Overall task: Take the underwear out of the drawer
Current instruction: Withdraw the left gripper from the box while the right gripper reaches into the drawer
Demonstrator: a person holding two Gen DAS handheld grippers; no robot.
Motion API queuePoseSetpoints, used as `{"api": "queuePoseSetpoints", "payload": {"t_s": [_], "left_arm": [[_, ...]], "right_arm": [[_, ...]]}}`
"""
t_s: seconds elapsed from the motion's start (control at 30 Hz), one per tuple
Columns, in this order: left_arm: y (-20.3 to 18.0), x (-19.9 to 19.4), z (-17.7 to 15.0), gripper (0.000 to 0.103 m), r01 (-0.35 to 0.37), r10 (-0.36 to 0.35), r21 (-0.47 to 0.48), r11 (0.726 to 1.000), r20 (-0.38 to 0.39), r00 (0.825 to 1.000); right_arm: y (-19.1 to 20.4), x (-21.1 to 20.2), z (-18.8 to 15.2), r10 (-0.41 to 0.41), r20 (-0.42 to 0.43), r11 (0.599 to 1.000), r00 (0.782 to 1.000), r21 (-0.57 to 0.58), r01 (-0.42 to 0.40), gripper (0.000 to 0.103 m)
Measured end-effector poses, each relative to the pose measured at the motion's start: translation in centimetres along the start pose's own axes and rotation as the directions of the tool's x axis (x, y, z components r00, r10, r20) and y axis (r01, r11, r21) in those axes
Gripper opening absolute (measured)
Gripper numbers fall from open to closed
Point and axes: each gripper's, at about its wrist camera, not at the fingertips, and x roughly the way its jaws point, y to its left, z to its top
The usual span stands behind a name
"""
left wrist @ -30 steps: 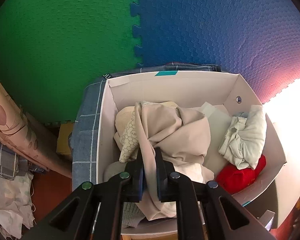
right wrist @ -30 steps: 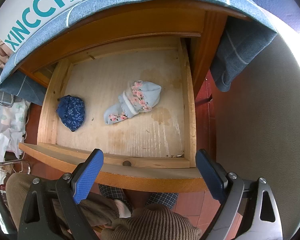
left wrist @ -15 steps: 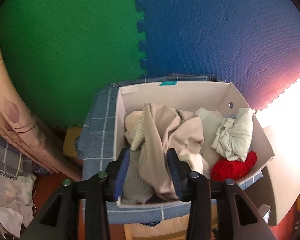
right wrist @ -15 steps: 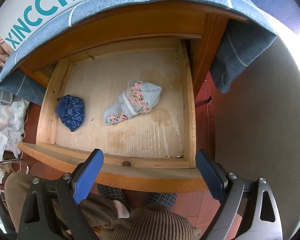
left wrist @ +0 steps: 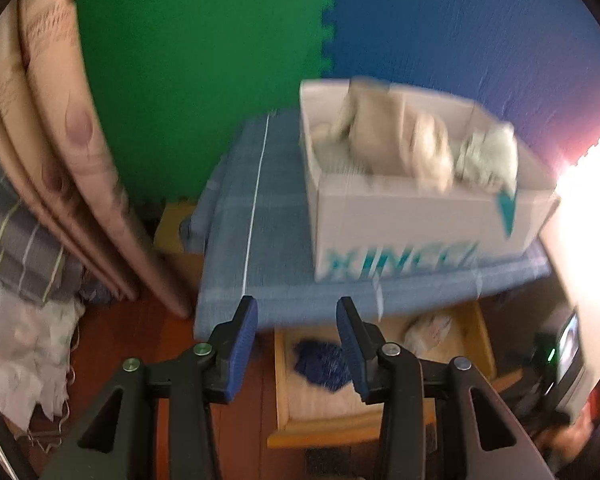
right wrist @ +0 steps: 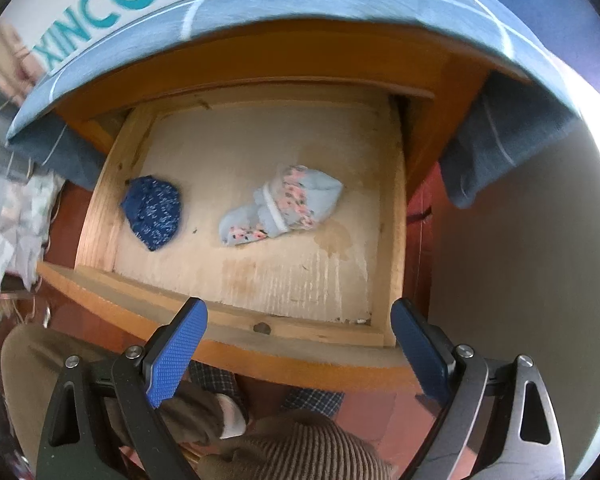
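The right gripper [right wrist: 296,344], wide open and empty, hangs at lower frame; the floral underwear [right wrist: 284,206] lies above it mid-drawer, long axis slanting lower-left to upper-right.

Open drawer, clear from above

Your way down into the drawer [right wrist: 396,216] is open; only its wooden walls and front rail hem you in. The cloth-covered cabinet top [right wrist: 340,4] overhangs the back, and the shoe box [left wrist: 416,232] sits on it.
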Motion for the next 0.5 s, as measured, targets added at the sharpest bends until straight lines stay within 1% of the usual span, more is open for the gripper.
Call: {"api": "queuePoseSetpoints", "payload": {"t_s": [0.13,0.3,0.4,0.5], "left_arm": [[0.6,3.0,-3.9,0.042,-0.008,0.003,-0.065,0.998,-0.069,0.998],[1.5,5.9,-6.8,0.042,-0.014,-0.005,-0.139,0.99,-0.135,0.991],[1.8,7.2,-7.9,0.042,-0.027,0.004,-0.15,0.988,-0.154,0.988],[1.8,8.1,-8.5,0.042,-0.029,0.007,-0.125,0.992,-0.169,0.986]], "right_arm": [[1.2,0.6,1.5,-0.013,-0.013,0.993,1.0,-0.115,0.011,0.092],[2.1,2.8,3.5,-0.008,-0.071,0.971,0.997,-0.24,-0.009,0.092],[2.5,4.4,4.1,-0.024,-0.09,0.951,0.996,-0.31,-0.005,0.092],[3.1,5.7,4.4,-0.033,-0.104,0.923,0.994,-0.385,-0.01,0.092]]}}
